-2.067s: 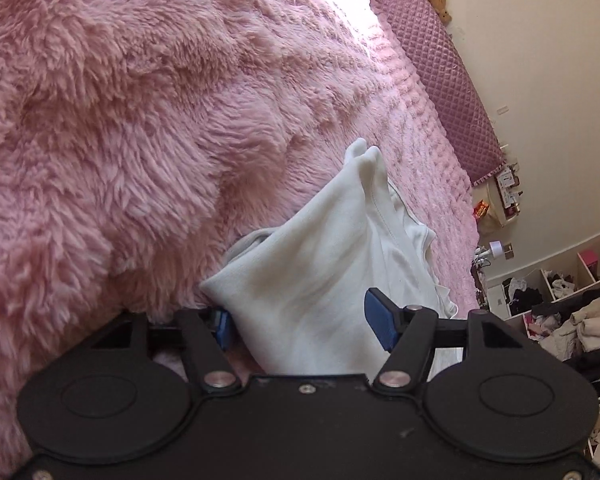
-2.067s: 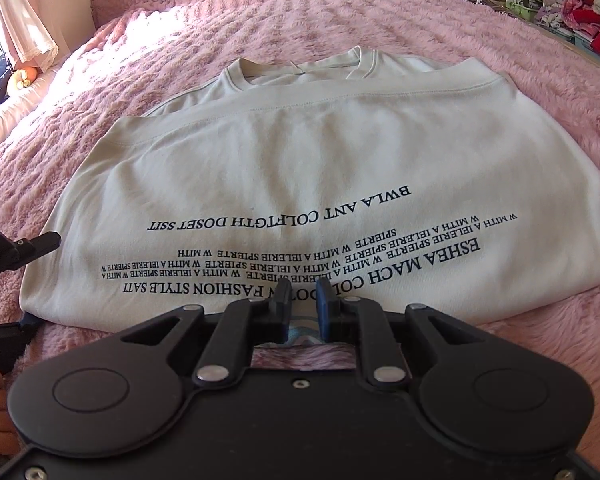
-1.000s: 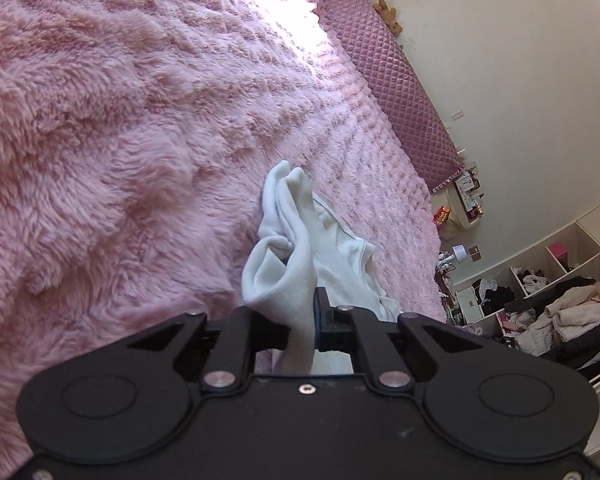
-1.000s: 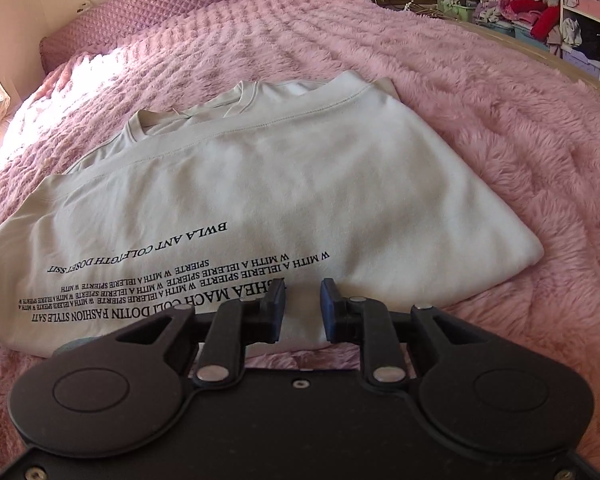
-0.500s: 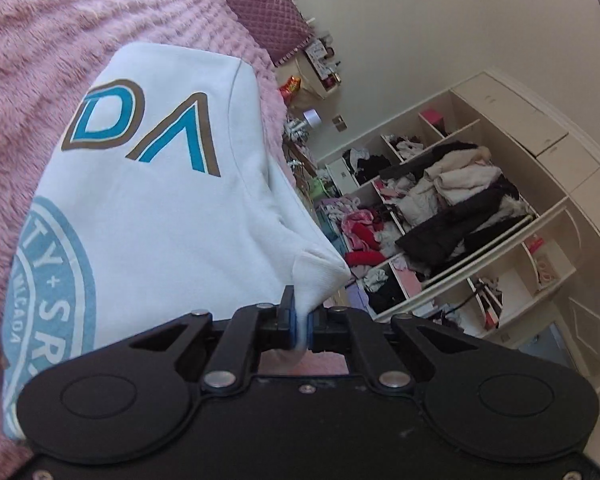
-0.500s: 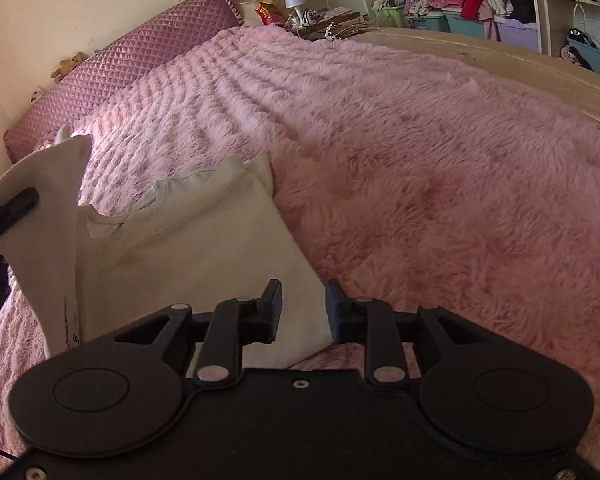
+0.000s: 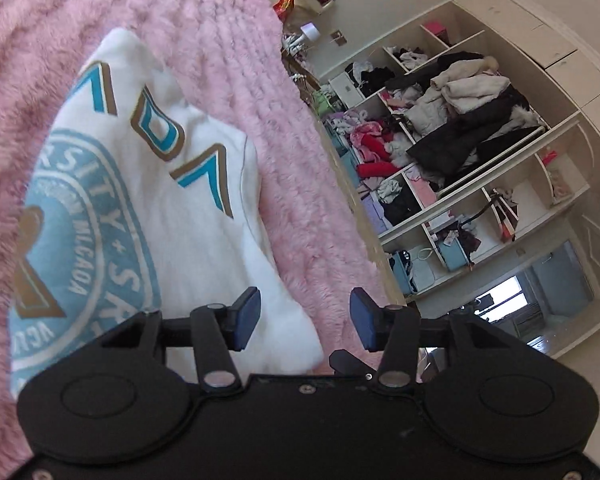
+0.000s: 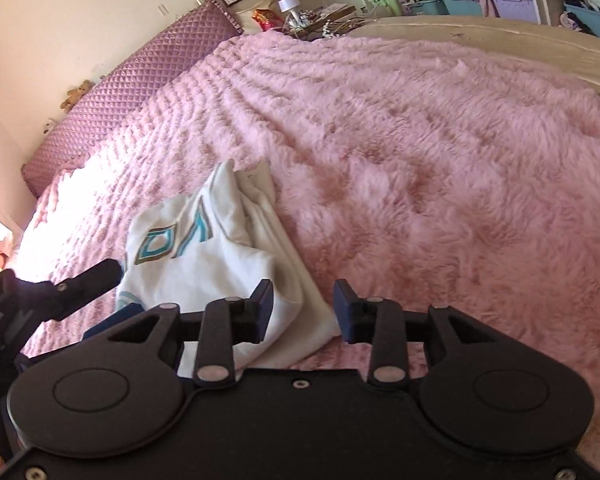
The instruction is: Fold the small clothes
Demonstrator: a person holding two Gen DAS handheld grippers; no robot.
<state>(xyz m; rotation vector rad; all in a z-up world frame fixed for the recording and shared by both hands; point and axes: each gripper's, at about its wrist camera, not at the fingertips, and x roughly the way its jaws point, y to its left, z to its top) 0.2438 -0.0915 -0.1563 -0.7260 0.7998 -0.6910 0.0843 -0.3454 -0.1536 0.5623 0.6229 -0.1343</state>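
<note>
Release was complete: my left claw [image 7: 303, 319] and right claw [image 8: 303, 308] now stood apart, the sweatshirt [image 7: 148, 216] folded over on the blanket [image 8: 420, 184], ready for another fold.

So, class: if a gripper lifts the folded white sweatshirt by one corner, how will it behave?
The white sweatshirt would probably flop and unfold, since its layers lie loose and rumpled. It looks thick, so fairly heavy. Pushed, it would likely drag on the fluffy pink blanket.
</note>
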